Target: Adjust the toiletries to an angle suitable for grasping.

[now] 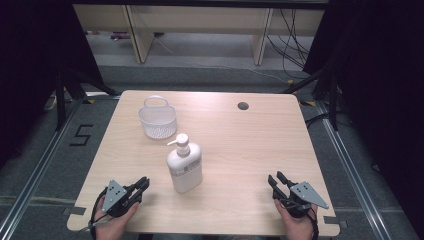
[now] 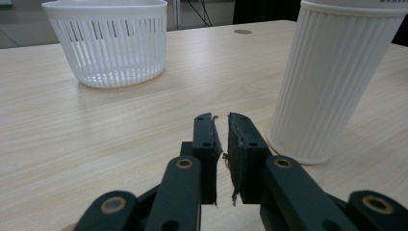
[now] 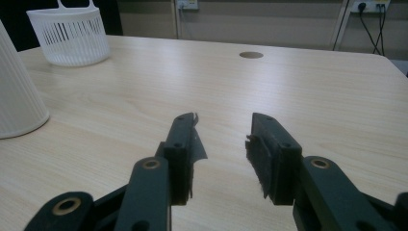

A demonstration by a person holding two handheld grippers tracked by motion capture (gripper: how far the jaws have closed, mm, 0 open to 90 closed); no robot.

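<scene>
A white ribbed pump bottle [image 1: 184,164] stands upright near the middle of the wooden table [image 1: 240,145]; its body rises at the right of the left gripper view [image 2: 332,77] and at the left edge of the right gripper view [image 3: 14,96]. Behind it, toward the far left, sits a white slotted basket [image 1: 158,118] [image 2: 108,41] [image 3: 71,37]. My left gripper [image 1: 143,183] [image 2: 221,120] rests at the front left, jaws nearly together with nothing between them. My right gripper [image 1: 276,178] [image 3: 223,120] rests at the front right, jaws apart and empty.
A round cable hole [image 1: 243,106] [image 3: 251,55] lies at the far right of the tabletop. Beyond the table are wooden furniture legs [image 1: 137,35] and cables on the floor [image 1: 290,45]. Dark curtains flank both sides.
</scene>
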